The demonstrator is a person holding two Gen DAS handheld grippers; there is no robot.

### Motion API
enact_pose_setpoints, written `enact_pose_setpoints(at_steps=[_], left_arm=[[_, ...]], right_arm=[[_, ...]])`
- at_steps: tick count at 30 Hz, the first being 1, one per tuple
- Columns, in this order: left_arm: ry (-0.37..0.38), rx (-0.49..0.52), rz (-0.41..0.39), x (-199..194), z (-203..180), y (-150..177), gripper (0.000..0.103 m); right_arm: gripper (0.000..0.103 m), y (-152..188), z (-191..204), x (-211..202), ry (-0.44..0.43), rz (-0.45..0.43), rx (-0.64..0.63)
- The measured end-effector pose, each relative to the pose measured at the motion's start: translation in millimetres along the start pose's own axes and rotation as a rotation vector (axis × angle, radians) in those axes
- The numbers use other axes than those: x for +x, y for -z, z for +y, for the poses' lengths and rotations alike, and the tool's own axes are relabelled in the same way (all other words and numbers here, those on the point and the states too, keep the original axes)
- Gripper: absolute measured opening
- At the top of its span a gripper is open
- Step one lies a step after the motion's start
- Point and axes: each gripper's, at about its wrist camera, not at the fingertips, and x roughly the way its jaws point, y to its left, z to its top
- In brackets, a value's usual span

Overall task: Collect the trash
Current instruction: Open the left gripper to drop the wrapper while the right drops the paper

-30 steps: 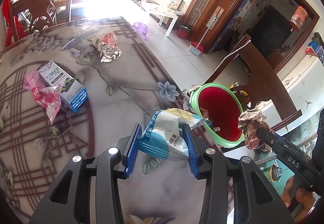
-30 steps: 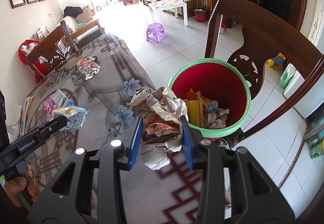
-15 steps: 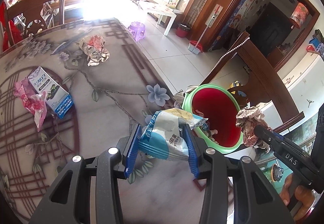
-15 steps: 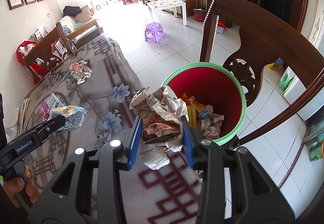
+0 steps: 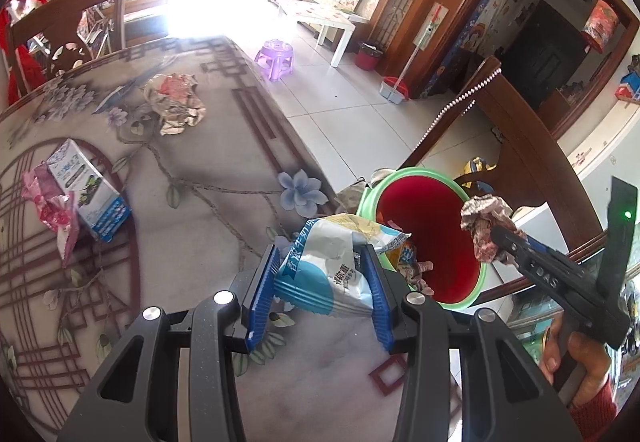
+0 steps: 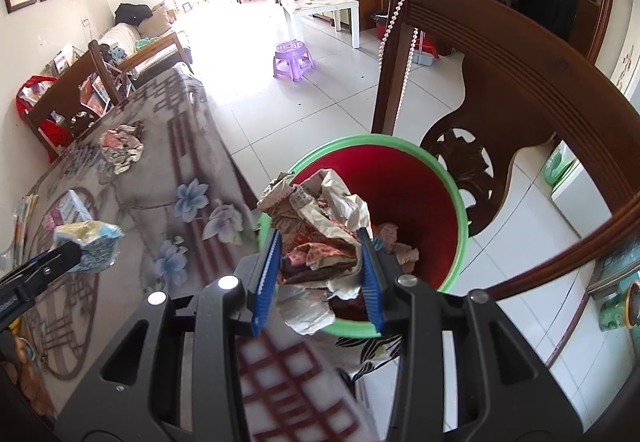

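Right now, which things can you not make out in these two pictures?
- Bin bottom: right wrist view, hidden by crumpled paper in the right tongs.
- Snack bag print: left wrist view, partly covered by the left tongs.
- Carton text: too small.
- Table near edge: blurred.

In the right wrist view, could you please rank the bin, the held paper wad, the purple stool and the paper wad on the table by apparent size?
1. bin
2. held paper wad, inflated by nearness to the camera
3. and 4. purple stool and paper wad on the table: they look about alike, and both are far, so I would not rank them.
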Motion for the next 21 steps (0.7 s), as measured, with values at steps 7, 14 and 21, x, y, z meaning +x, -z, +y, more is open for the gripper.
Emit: enact_pose_setpoints(at_steps=[7, 14, 21], left_arm=[[0.063, 0.128, 0.071, 41.9, -48.2, -13.1, 0.039], [0.154, 0.286, 0.116, 81.9, -116.0, -26.8, 0.04], [0.185, 0.32, 0.092, 78.7, -139.3, -31.0, 0.069]], right_arm=[[0.064, -10.1, -34.6, 29.7, 0.087, 0.015, 0.033], [0.064, 0.4, -90.8, 5.7, 0.125, -0.015, 0.205], [0.064, 21.6, -118.8, -19.8, 0.169, -0.015, 0.291]])
